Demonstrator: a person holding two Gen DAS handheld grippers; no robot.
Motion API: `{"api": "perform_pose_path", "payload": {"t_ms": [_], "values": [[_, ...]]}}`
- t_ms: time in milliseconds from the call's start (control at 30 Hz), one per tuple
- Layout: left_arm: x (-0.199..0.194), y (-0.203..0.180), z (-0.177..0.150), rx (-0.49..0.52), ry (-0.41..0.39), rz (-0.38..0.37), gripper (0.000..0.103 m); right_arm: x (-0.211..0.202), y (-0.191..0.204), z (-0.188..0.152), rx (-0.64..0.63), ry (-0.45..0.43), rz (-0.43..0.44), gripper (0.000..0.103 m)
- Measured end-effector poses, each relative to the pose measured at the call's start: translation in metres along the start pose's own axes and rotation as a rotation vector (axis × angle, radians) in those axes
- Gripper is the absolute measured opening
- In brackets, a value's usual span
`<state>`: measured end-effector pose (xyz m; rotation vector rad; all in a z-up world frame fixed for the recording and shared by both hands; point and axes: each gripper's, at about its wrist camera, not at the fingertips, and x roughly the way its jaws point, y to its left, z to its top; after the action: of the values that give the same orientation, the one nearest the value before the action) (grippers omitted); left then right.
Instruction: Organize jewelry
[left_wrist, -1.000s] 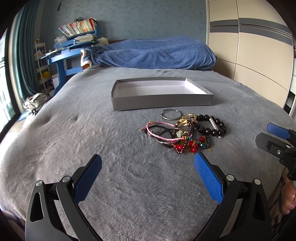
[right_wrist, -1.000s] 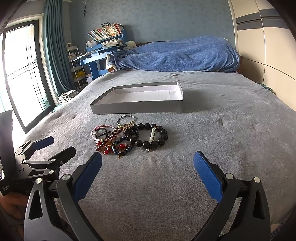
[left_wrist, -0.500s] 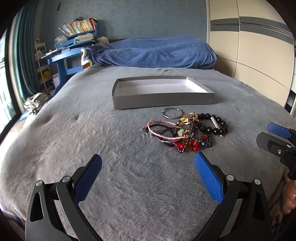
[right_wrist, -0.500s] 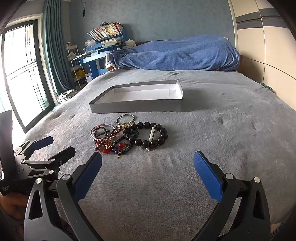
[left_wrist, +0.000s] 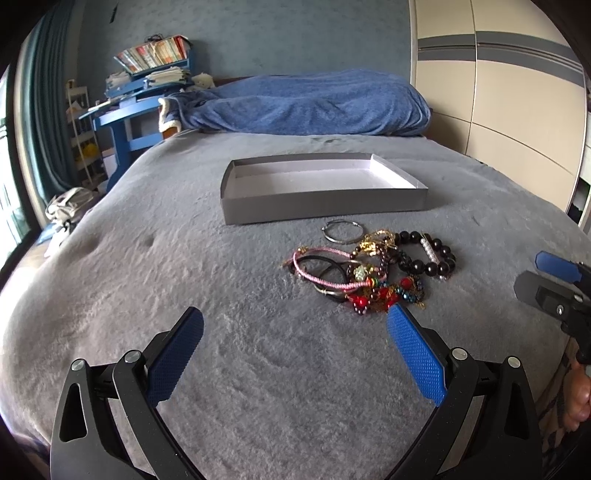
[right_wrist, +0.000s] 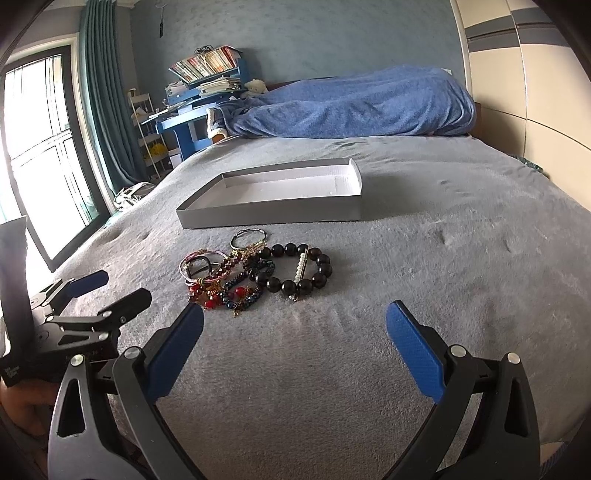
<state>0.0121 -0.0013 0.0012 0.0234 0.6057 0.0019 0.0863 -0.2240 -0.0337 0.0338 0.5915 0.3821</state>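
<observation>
Both grippers, left (left_wrist: 295, 345) and right (right_wrist: 294, 341), have crept slightly closer to the jewelry pile (left_wrist: 373, 267) over the last second, fingers still spread wide and empty, pile untouched on the grey blanket (left_wrist: 184, 266) just short of the empty grey tray (left_wrist: 321, 205), so sorting hasn't started

Blue blanket (left_wrist: 306, 103); desk (left_wrist: 125, 118) (books atop)

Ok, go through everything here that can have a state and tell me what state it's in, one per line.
left hand-held gripper: open, holding nothing, above the bed.
right hand-held gripper: open, holding nothing.
grey tray: open-topped, nothing inside, flat on the bed.
bracelet pile: tangled together, outside the tray.
black bead bracelet: lying flat, at the pile's right edge.
silver ring: flat, nearest the tray.
</observation>
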Motion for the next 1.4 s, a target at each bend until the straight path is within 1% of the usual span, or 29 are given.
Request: {"api": "perform_pose_path", "payload": {"t_ms": [133,200,300,367,400,433,467,533,567,600,700,800,867,900,933,1033,1133,1233,1300,1400], "values": [[0.005,0.001,0.010,0.020,-0.010,-0.005,0.097,0.000,-0.002,0.002,0.010,0.001,0.000,0.098],[0.007,-0.001,0.015,0.021,-0.028,-0.026,0.096,0.000,-0.002,0.002,0.014,0.001,0.000,0.098],[0.012,-0.002,0.020,0.021,-0.015,-0.064,0.092,0.000,-0.003,0.001,0.021,0.003,-0.001,0.098],[0.018,-0.004,0.024,0.030,0.000,-0.071,0.081,0.000,-0.004,0.002,0.027,0.005,0.000,0.098],[0.021,-0.005,0.027,0.033,-0.003,-0.078,0.078,0.000,-0.005,0.002,0.030,0.005,0.000,0.098],[0.025,-0.005,0.028,0.032,0.021,-0.085,0.073,0.001,-0.005,0.003,0.032,0.004,-0.001,0.098],[0.028,-0.005,0.029,0.035,0.033,-0.090,0.071,0.001,-0.006,0.005,0.034,0.005,-0.002,0.098],[0.037,-0.006,0.030,0.049,0.077,-0.086,0.069,0.003,-0.007,0.009,0.039,0.008,-0.004,0.098],[0.043,-0.005,0.031,0.048,0.096,-0.087,0.065,0.004,-0.008,0.010,0.041,0.009,-0.006,0.098],[0.048,-0.003,0.031,0.042,0.127,-0.085,0.064,0.007,-0.009,0.014,0.042,0.013,-0.010,0.098],[0.066,0.004,0.036,-0.012,0.202,-0.091,0.055,0.014,-0.010,0.020,0.029,0.017,-0.022,0.098],[0.086,0.010,0.037,-0.047,0.292,-0.113,0.043,0.018,-0.011,0.020,0.033,0.022,-0.021,0.098],[0.093,0.009,0.037,-0.049,0.312,-0.120,0.029,0.018,-0.011,0.019,0.035,0.026,-0.021,0.098],[0.095,0.008,0.037,-0.041,0.308,-0.115,0.025,0.018,-0.012,0.019,0.035,0.026,-0.022,0.098],[0.095,0.008,0.038,-0.037,0.303,-0.114,0.013,0.018,-0.013,0.018,0.035,0.027,-0.023,0.098],[0.090,0.010,0.039,-0.043,0.266,-0.118,0.013,0.019,-0.016,0.018,0.050,0.031,-0.023,0.098],[0.072,0.018,0.041,-0.055,0.212,-0.124,0.013,0.020,-0.019,0.018,0.062,0.033,-0.022,0.098],[0.052,0.036,0.044,-0.086,0.166,-0.129,0.013,0.021,-0.020,0.018,0.066,0.037,-0.019,0.098],[0.043,0.047,0.043,-0.098,0.155,-0.118,0.013,0.023,-0.019,0.019,0.061,0.040,-0.018,0.098],[0.038,0.063,0.038,-0.111,0.159,-0.085,0.013,0.027,-0.016,0.020,0.045,0.047,-0.022,0.098]]}}
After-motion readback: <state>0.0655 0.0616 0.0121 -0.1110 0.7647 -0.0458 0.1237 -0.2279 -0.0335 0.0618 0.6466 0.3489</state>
